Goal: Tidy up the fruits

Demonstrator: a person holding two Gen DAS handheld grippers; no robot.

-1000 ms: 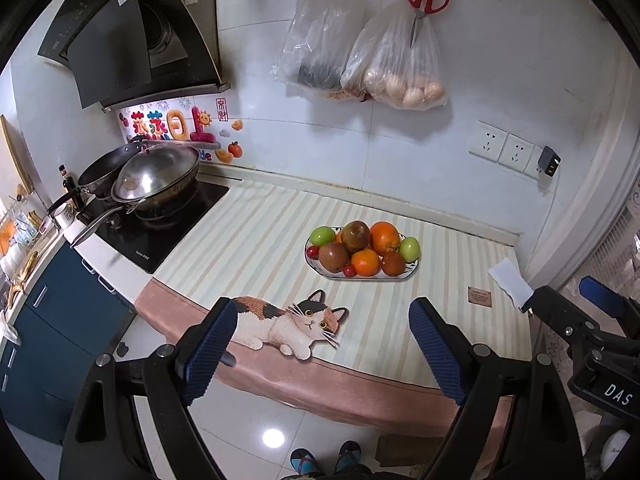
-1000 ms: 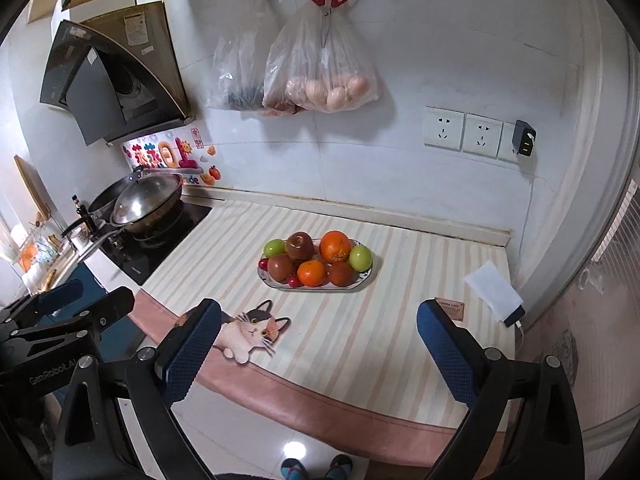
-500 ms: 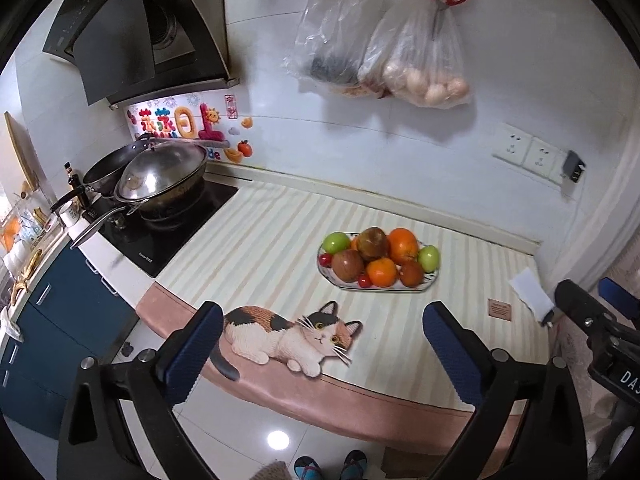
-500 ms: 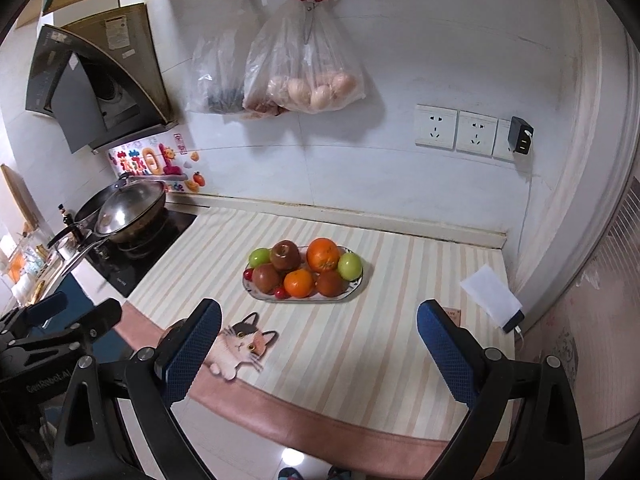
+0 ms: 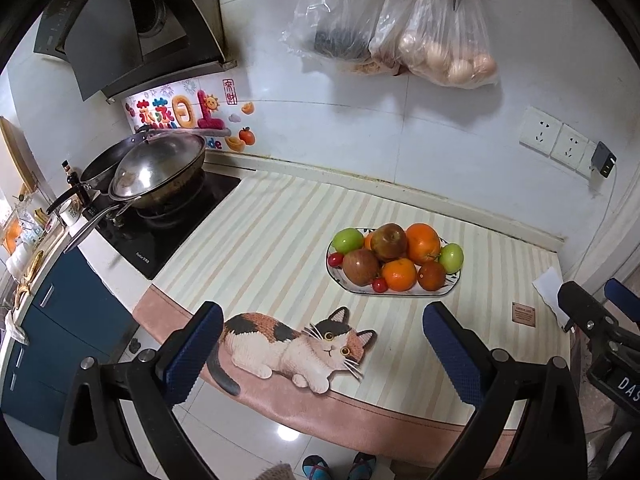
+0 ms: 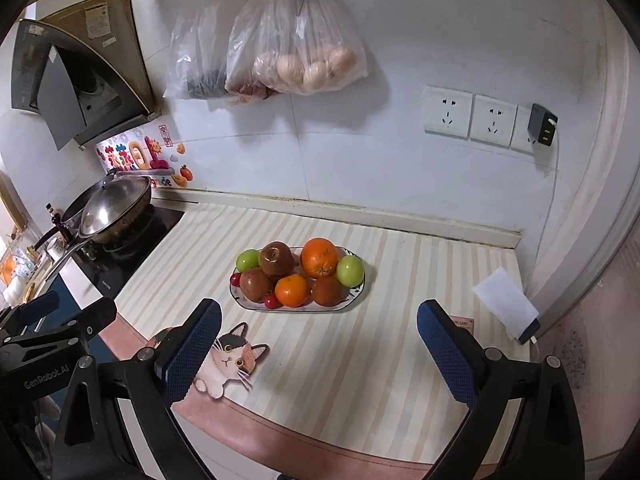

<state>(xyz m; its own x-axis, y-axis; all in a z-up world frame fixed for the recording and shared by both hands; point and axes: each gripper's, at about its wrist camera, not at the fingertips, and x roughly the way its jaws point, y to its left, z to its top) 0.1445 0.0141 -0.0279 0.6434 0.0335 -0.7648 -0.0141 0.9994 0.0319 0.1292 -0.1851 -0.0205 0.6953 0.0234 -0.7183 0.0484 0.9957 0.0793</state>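
Observation:
A white oval plate (image 5: 451, 287) (image 6: 357, 296) sits on the striped counter mat, piled with fruit: oranges (image 5: 422, 242) (image 6: 319, 257), green apples (image 5: 348, 240) (image 6: 350, 271), brownish-red apples (image 5: 388, 241) (image 6: 276, 258) and small cherry tomatoes (image 5: 379, 285) (image 6: 272, 301). My left gripper (image 5: 320, 334) is open and empty, in front of the counter edge, short of the plate. My right gripper (image 6: 320, 332) is open and empty, near the counter's front, with the plate just beyond it. Each gripper shows at the edge of the other's view.
A wok with a lid (image 5: 160, 168) (image 6: 114, 208) sits on the black hob at the left. Plastic bags (image 5: 440, 40) (image 6: 296, 52) hang on the wall above. A cat picture (image 5: 296, 346) (image 6: 230, 364) is on the mat. A white paper (image 6: 504, 306) lies at the right.
Both grippers have moved closer to the counter and the plate, which looks larger now. Both stay open and empty.

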